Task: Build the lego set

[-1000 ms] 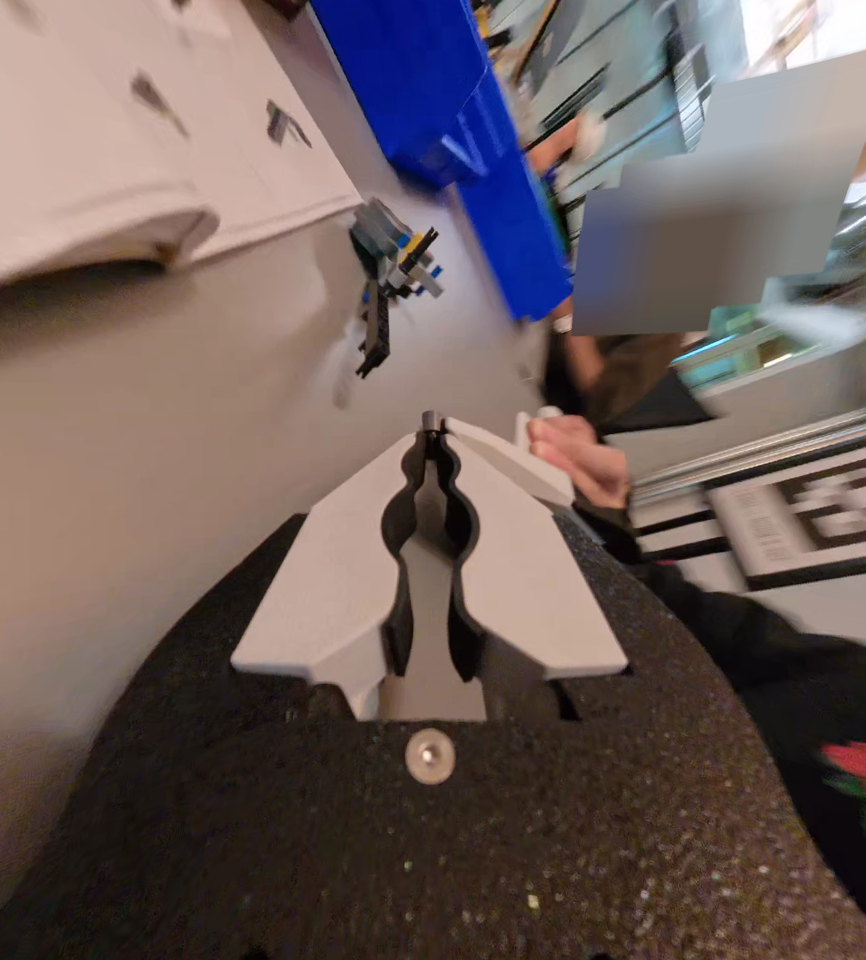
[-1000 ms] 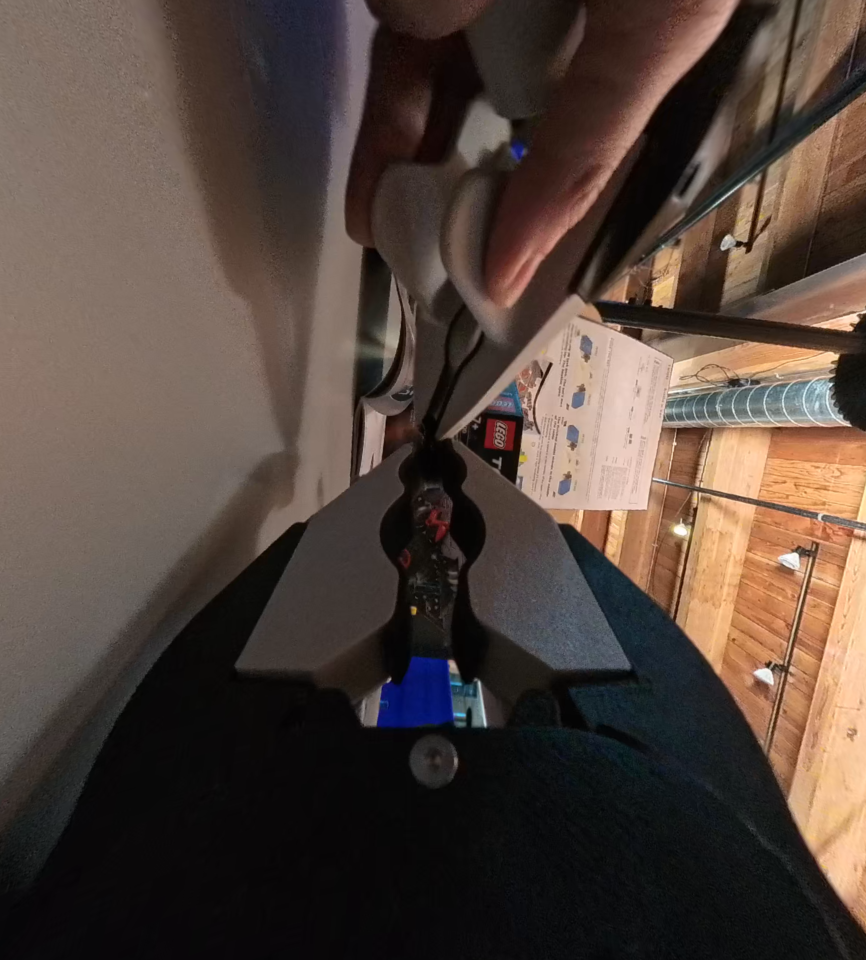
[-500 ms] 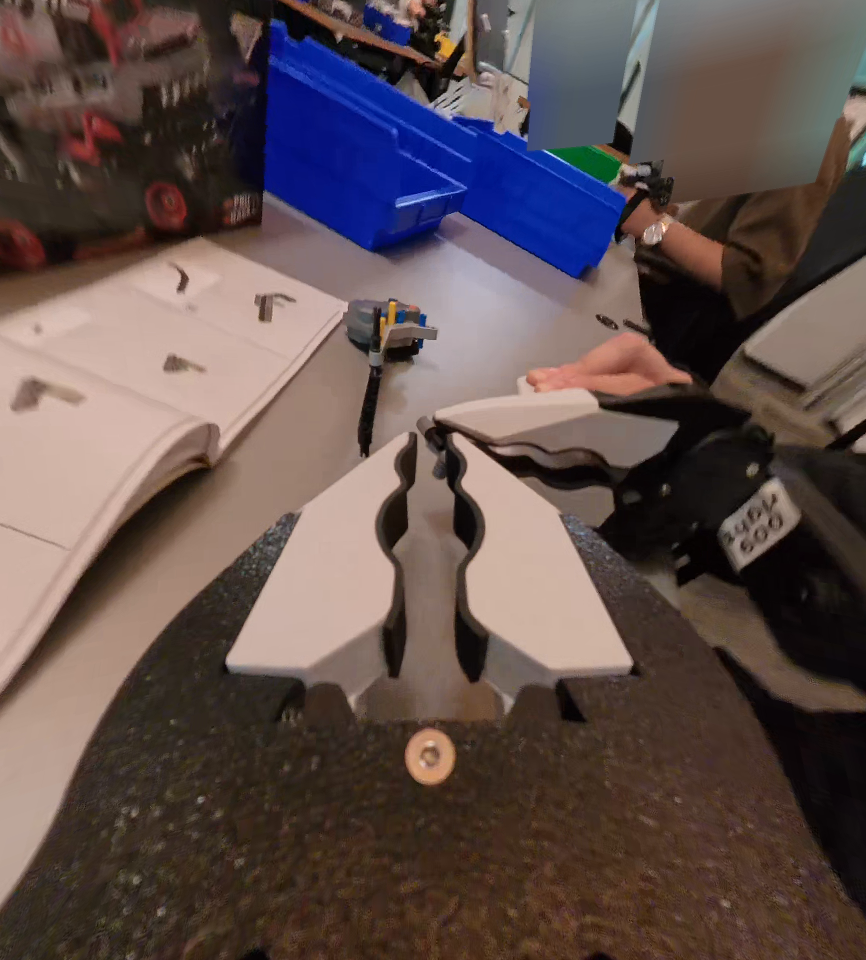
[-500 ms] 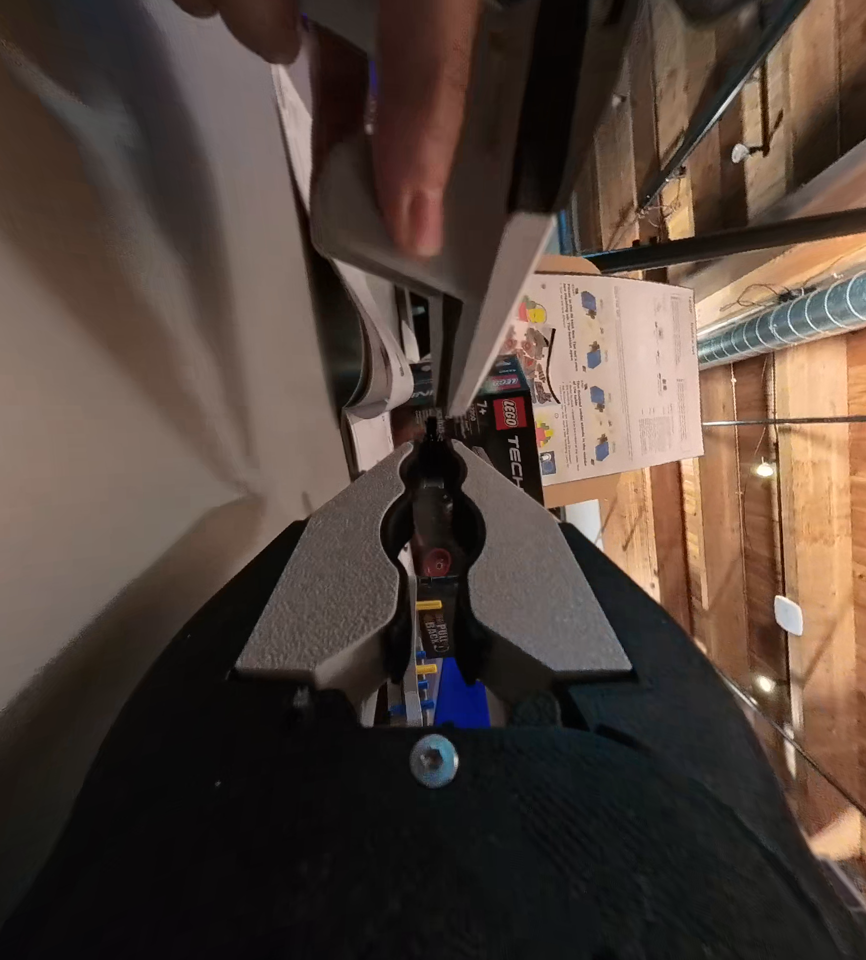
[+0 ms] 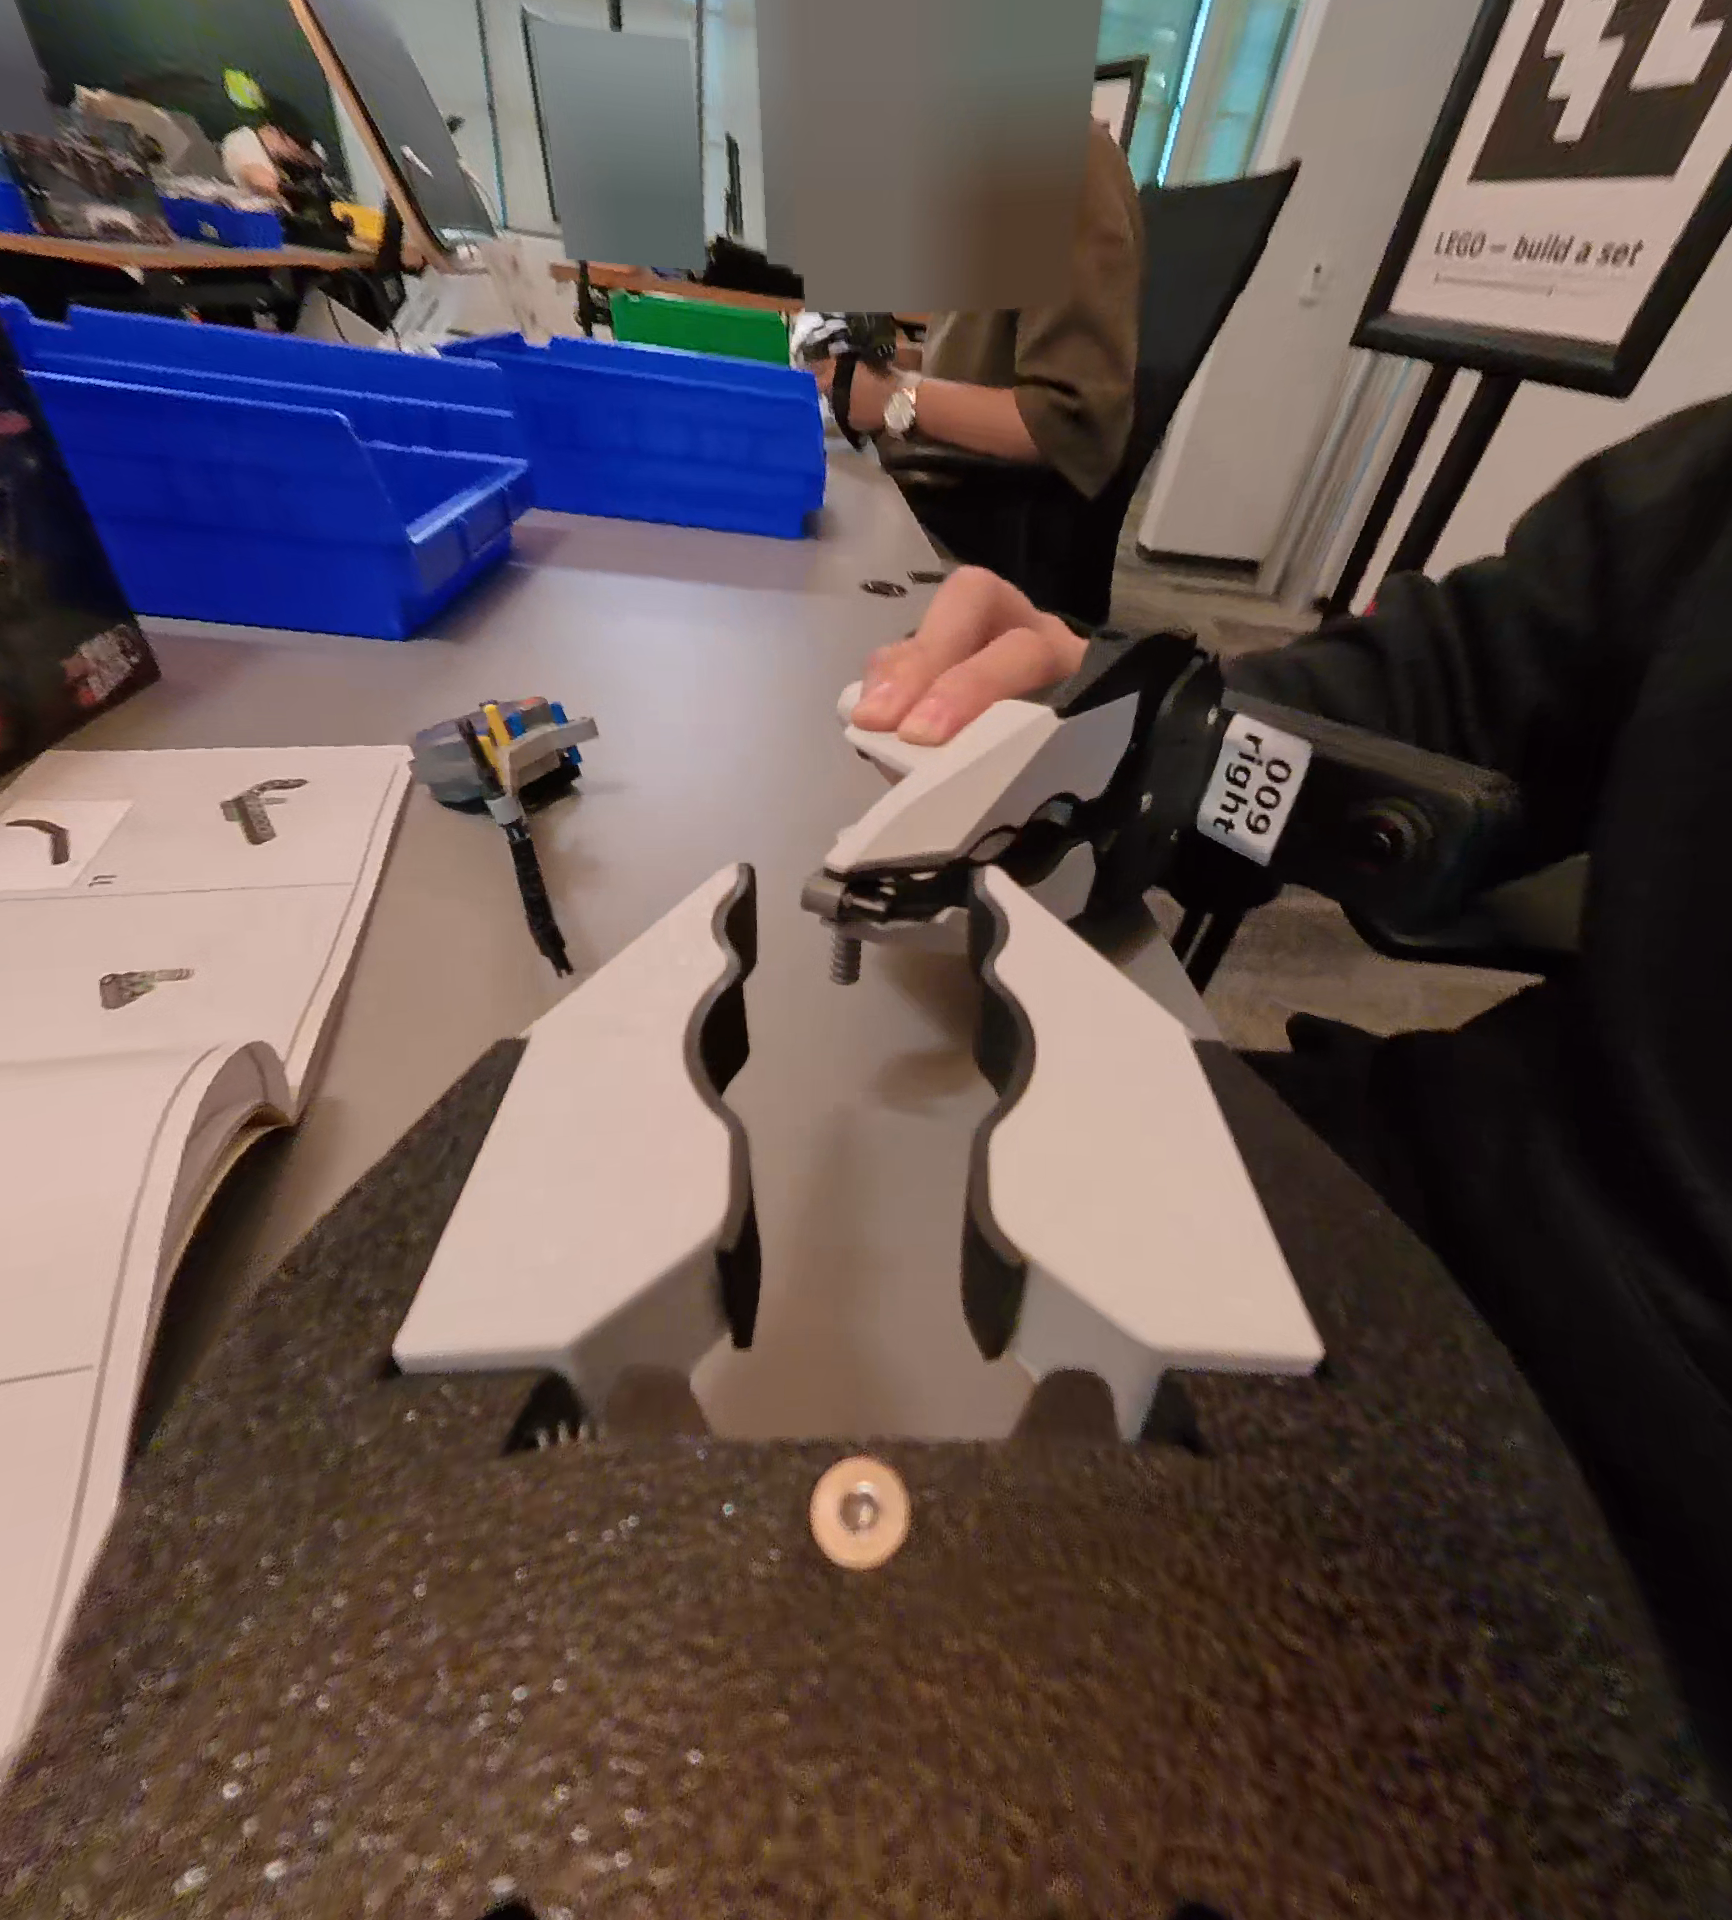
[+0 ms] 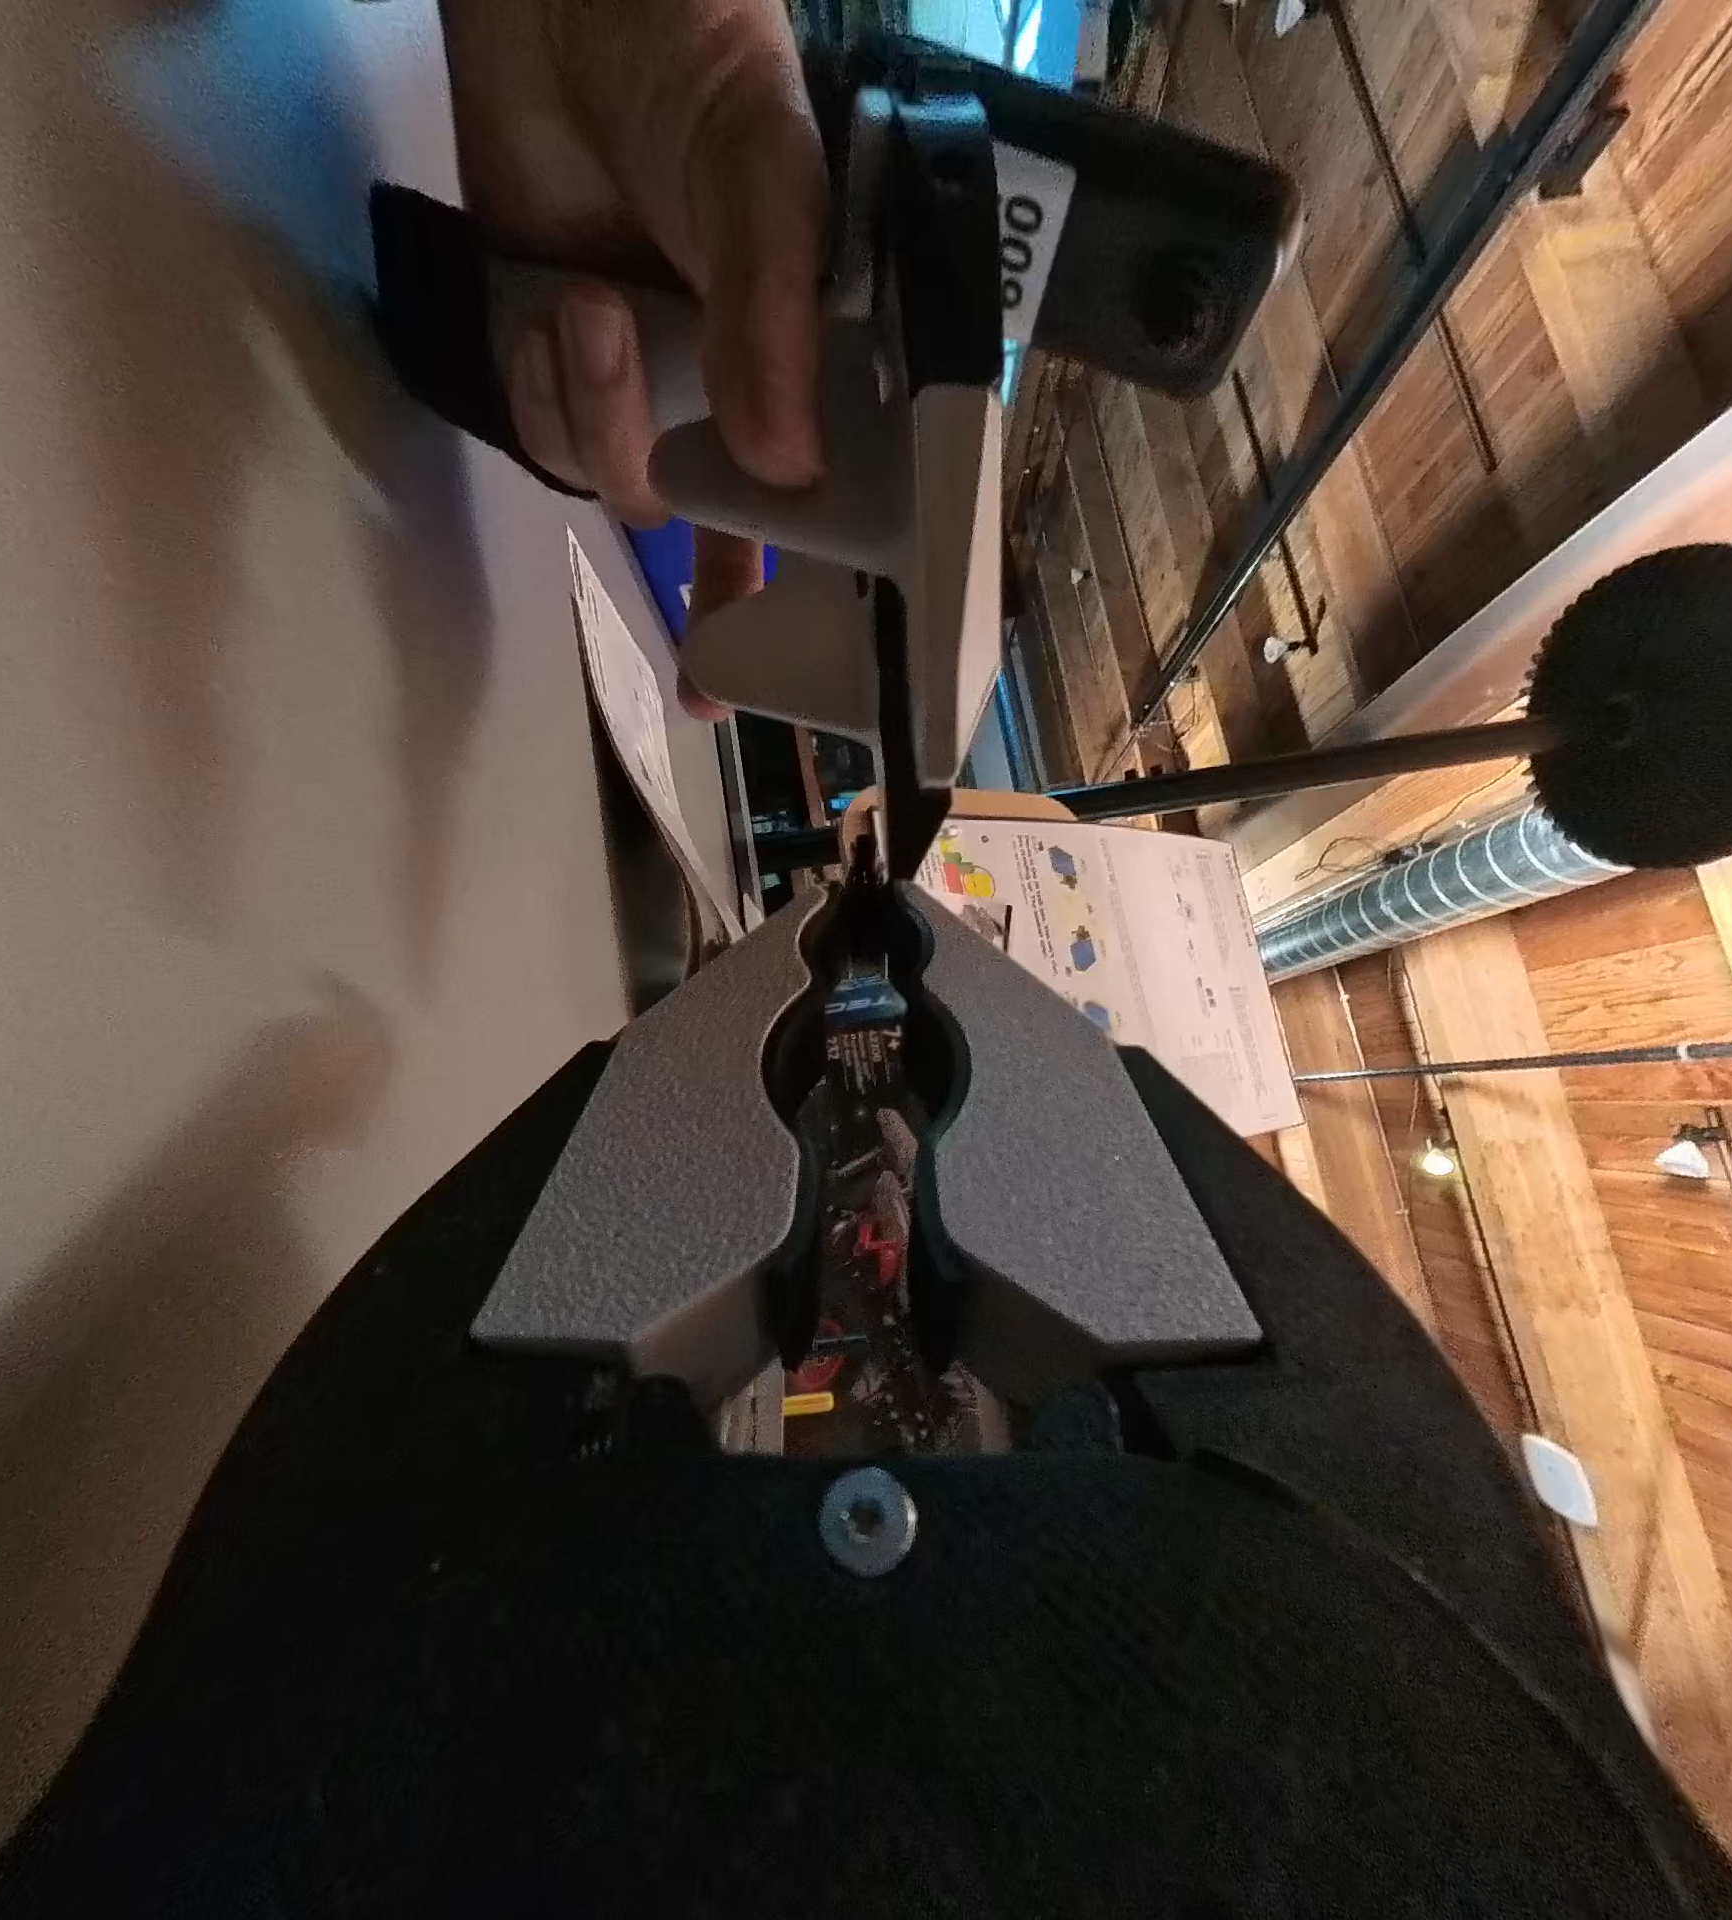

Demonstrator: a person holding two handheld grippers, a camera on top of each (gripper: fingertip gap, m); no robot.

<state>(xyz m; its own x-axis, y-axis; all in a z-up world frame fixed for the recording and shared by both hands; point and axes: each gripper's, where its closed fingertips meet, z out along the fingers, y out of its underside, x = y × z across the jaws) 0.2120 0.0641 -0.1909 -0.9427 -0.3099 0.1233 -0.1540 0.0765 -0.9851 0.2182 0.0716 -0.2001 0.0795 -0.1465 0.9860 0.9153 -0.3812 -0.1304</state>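
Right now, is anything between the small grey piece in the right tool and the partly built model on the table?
Nothing visible. The small grey ridged piece, pinched in the right tool, has only bare grey tabletop between it and the grey-blue-yellow model.

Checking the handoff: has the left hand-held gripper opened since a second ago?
Yes. The left hand-held gripper has opened; its fingers now flank the small grey piece.

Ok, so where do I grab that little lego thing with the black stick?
Grip its chunky grey-and-blue body from above, across the sides. The thin black stick lies flat on the table, pointing toward you; pinched there, the body would probably droop.
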